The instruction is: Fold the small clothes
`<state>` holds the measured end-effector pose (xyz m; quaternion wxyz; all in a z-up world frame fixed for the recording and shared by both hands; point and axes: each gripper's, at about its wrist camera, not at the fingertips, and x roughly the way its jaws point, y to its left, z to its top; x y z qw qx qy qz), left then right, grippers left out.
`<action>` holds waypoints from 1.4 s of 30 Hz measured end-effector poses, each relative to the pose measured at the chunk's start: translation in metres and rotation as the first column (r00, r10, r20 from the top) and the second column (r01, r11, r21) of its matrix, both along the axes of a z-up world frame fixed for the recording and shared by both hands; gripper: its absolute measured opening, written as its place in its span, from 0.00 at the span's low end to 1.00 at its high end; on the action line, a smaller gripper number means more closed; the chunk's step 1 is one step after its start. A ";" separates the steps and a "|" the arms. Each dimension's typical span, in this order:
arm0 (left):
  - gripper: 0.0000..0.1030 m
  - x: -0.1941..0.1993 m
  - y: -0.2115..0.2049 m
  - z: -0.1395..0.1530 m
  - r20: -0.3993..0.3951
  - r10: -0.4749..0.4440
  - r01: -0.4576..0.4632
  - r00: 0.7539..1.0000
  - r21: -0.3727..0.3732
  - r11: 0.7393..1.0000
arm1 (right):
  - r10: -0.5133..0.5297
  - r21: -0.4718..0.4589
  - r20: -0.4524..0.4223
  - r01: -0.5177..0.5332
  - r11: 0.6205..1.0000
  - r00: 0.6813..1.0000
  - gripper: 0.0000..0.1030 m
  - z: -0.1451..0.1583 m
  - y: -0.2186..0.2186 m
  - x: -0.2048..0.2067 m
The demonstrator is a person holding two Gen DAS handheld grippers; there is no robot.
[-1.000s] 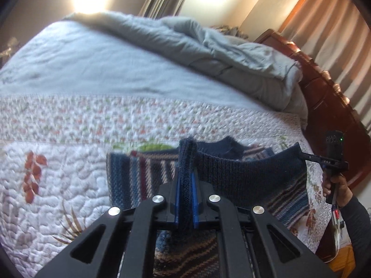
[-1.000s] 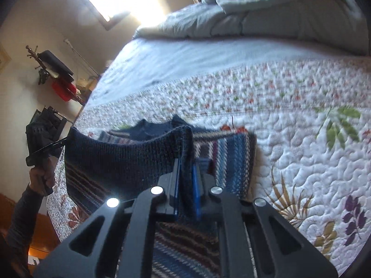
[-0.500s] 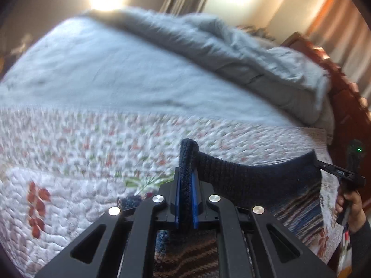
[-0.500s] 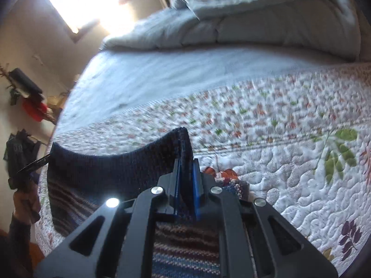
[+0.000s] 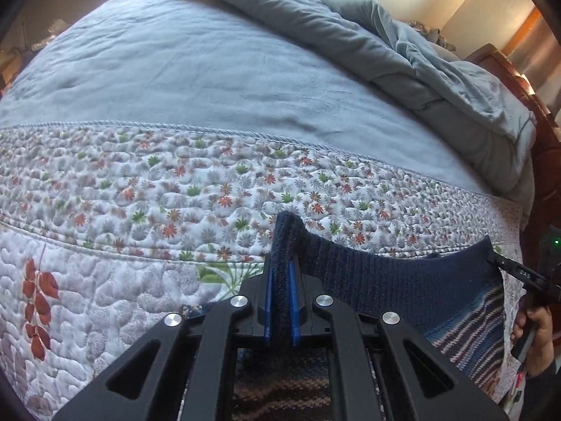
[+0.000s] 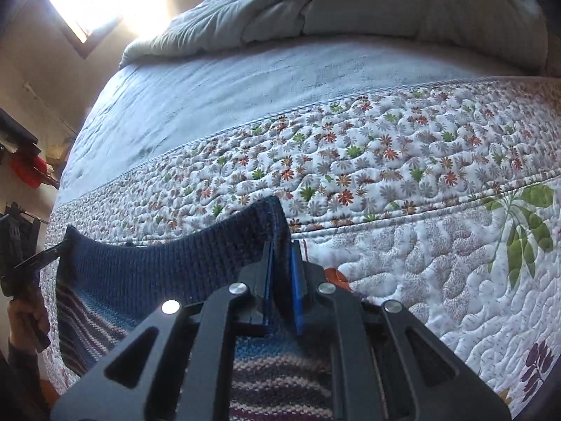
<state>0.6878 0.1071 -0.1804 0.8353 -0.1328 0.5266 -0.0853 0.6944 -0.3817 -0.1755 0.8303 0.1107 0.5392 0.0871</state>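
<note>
Left wrist view shows the left gripper [image 5: 280, 273] clamped on one corner of the navy hem of a striped knit sweater [image 5: 403, 287], which stretches across to the right gripper [image 5: 505, 266] pinching the opposite corner. From the right wrist, that gripper [image 6: 282, 273] grips the same hem, the sweater [image 6: 147, 273] hanging taut above the floral quilt [image 6: 385, 161], a rumpled grey duvet [image 6: 350, 10] beyond.
</note>
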 end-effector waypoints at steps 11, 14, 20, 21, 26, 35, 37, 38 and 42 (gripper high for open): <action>0.07 0.009 0.004 -0.046 -0.049 0.011 -0.011 0.999 -0.002 1.000 | -0.017 0.008 -0.033 0.017 1.000 0.999 0.08 -0.029 -0.002 0.010; 0.09 0.012 0.001 -0.056 -0.079 0.010 -0.008 0.997 0.024 1.000 | -0.021 0.010 -0.076 0.022 1.000 0.997 0.11 -0.044 -0.002 0.011; 0.61 -0.007 0.015 -0.022 -0.065 0.099 -0.098 0.993 0.024 0.995 | -0.060 0.041 0.042 0.058 0.997 0.997 0.38 -0.002 -0.017 -0.018; 0.62 -0.019 0.018 -0.005 -0.003 0.092 -0.092 0.996 0.013 0.996 | -0.051 0.060 0.083 0.046 0.997 0.995 0.38 0.010 -0.020 -0.031; 0.64 -0.108 0.010 0.029 0.126 -0.069 0.080 0.990 -0.085 0.993 | 0.004 0.166 0.087 -0.018 0.986 0.996 0.31 0.016 -0.032 -0.124; 0.58 -0.167 0.033 -0.038 -0.018 -0.062 0.058 0.998 -0.166 0.984 | -0.080 0.223 -0.037 0.087 0.971 0.996 0.28 -0.032 -0.055 -0.164; 0.61 -0.167 0.041 -0.033 -0.014 -0.055 0.050 0.998 -0.232 0.971 | -0.098 0.259 -0.019 0.100 0.961 0.995 0.40 -0.017 -0.052 -0.170; 0.66 -0.168 0.048 -0.029 -0.007 -0.051 0.047 0.999 -0.291 0.956 | -0.101 0.263 0.005 0.096 0.960 0.995 0.40 -0.005 -0.052 -0.177; 0.67 -0.191 0.071 -0.009 0.058 -0.055 0.075 0.997 -0.439 0.895 | -0.072 0.313 0.086 0.041 0.949 0.994 0.39 0.019 -0.038 -0.211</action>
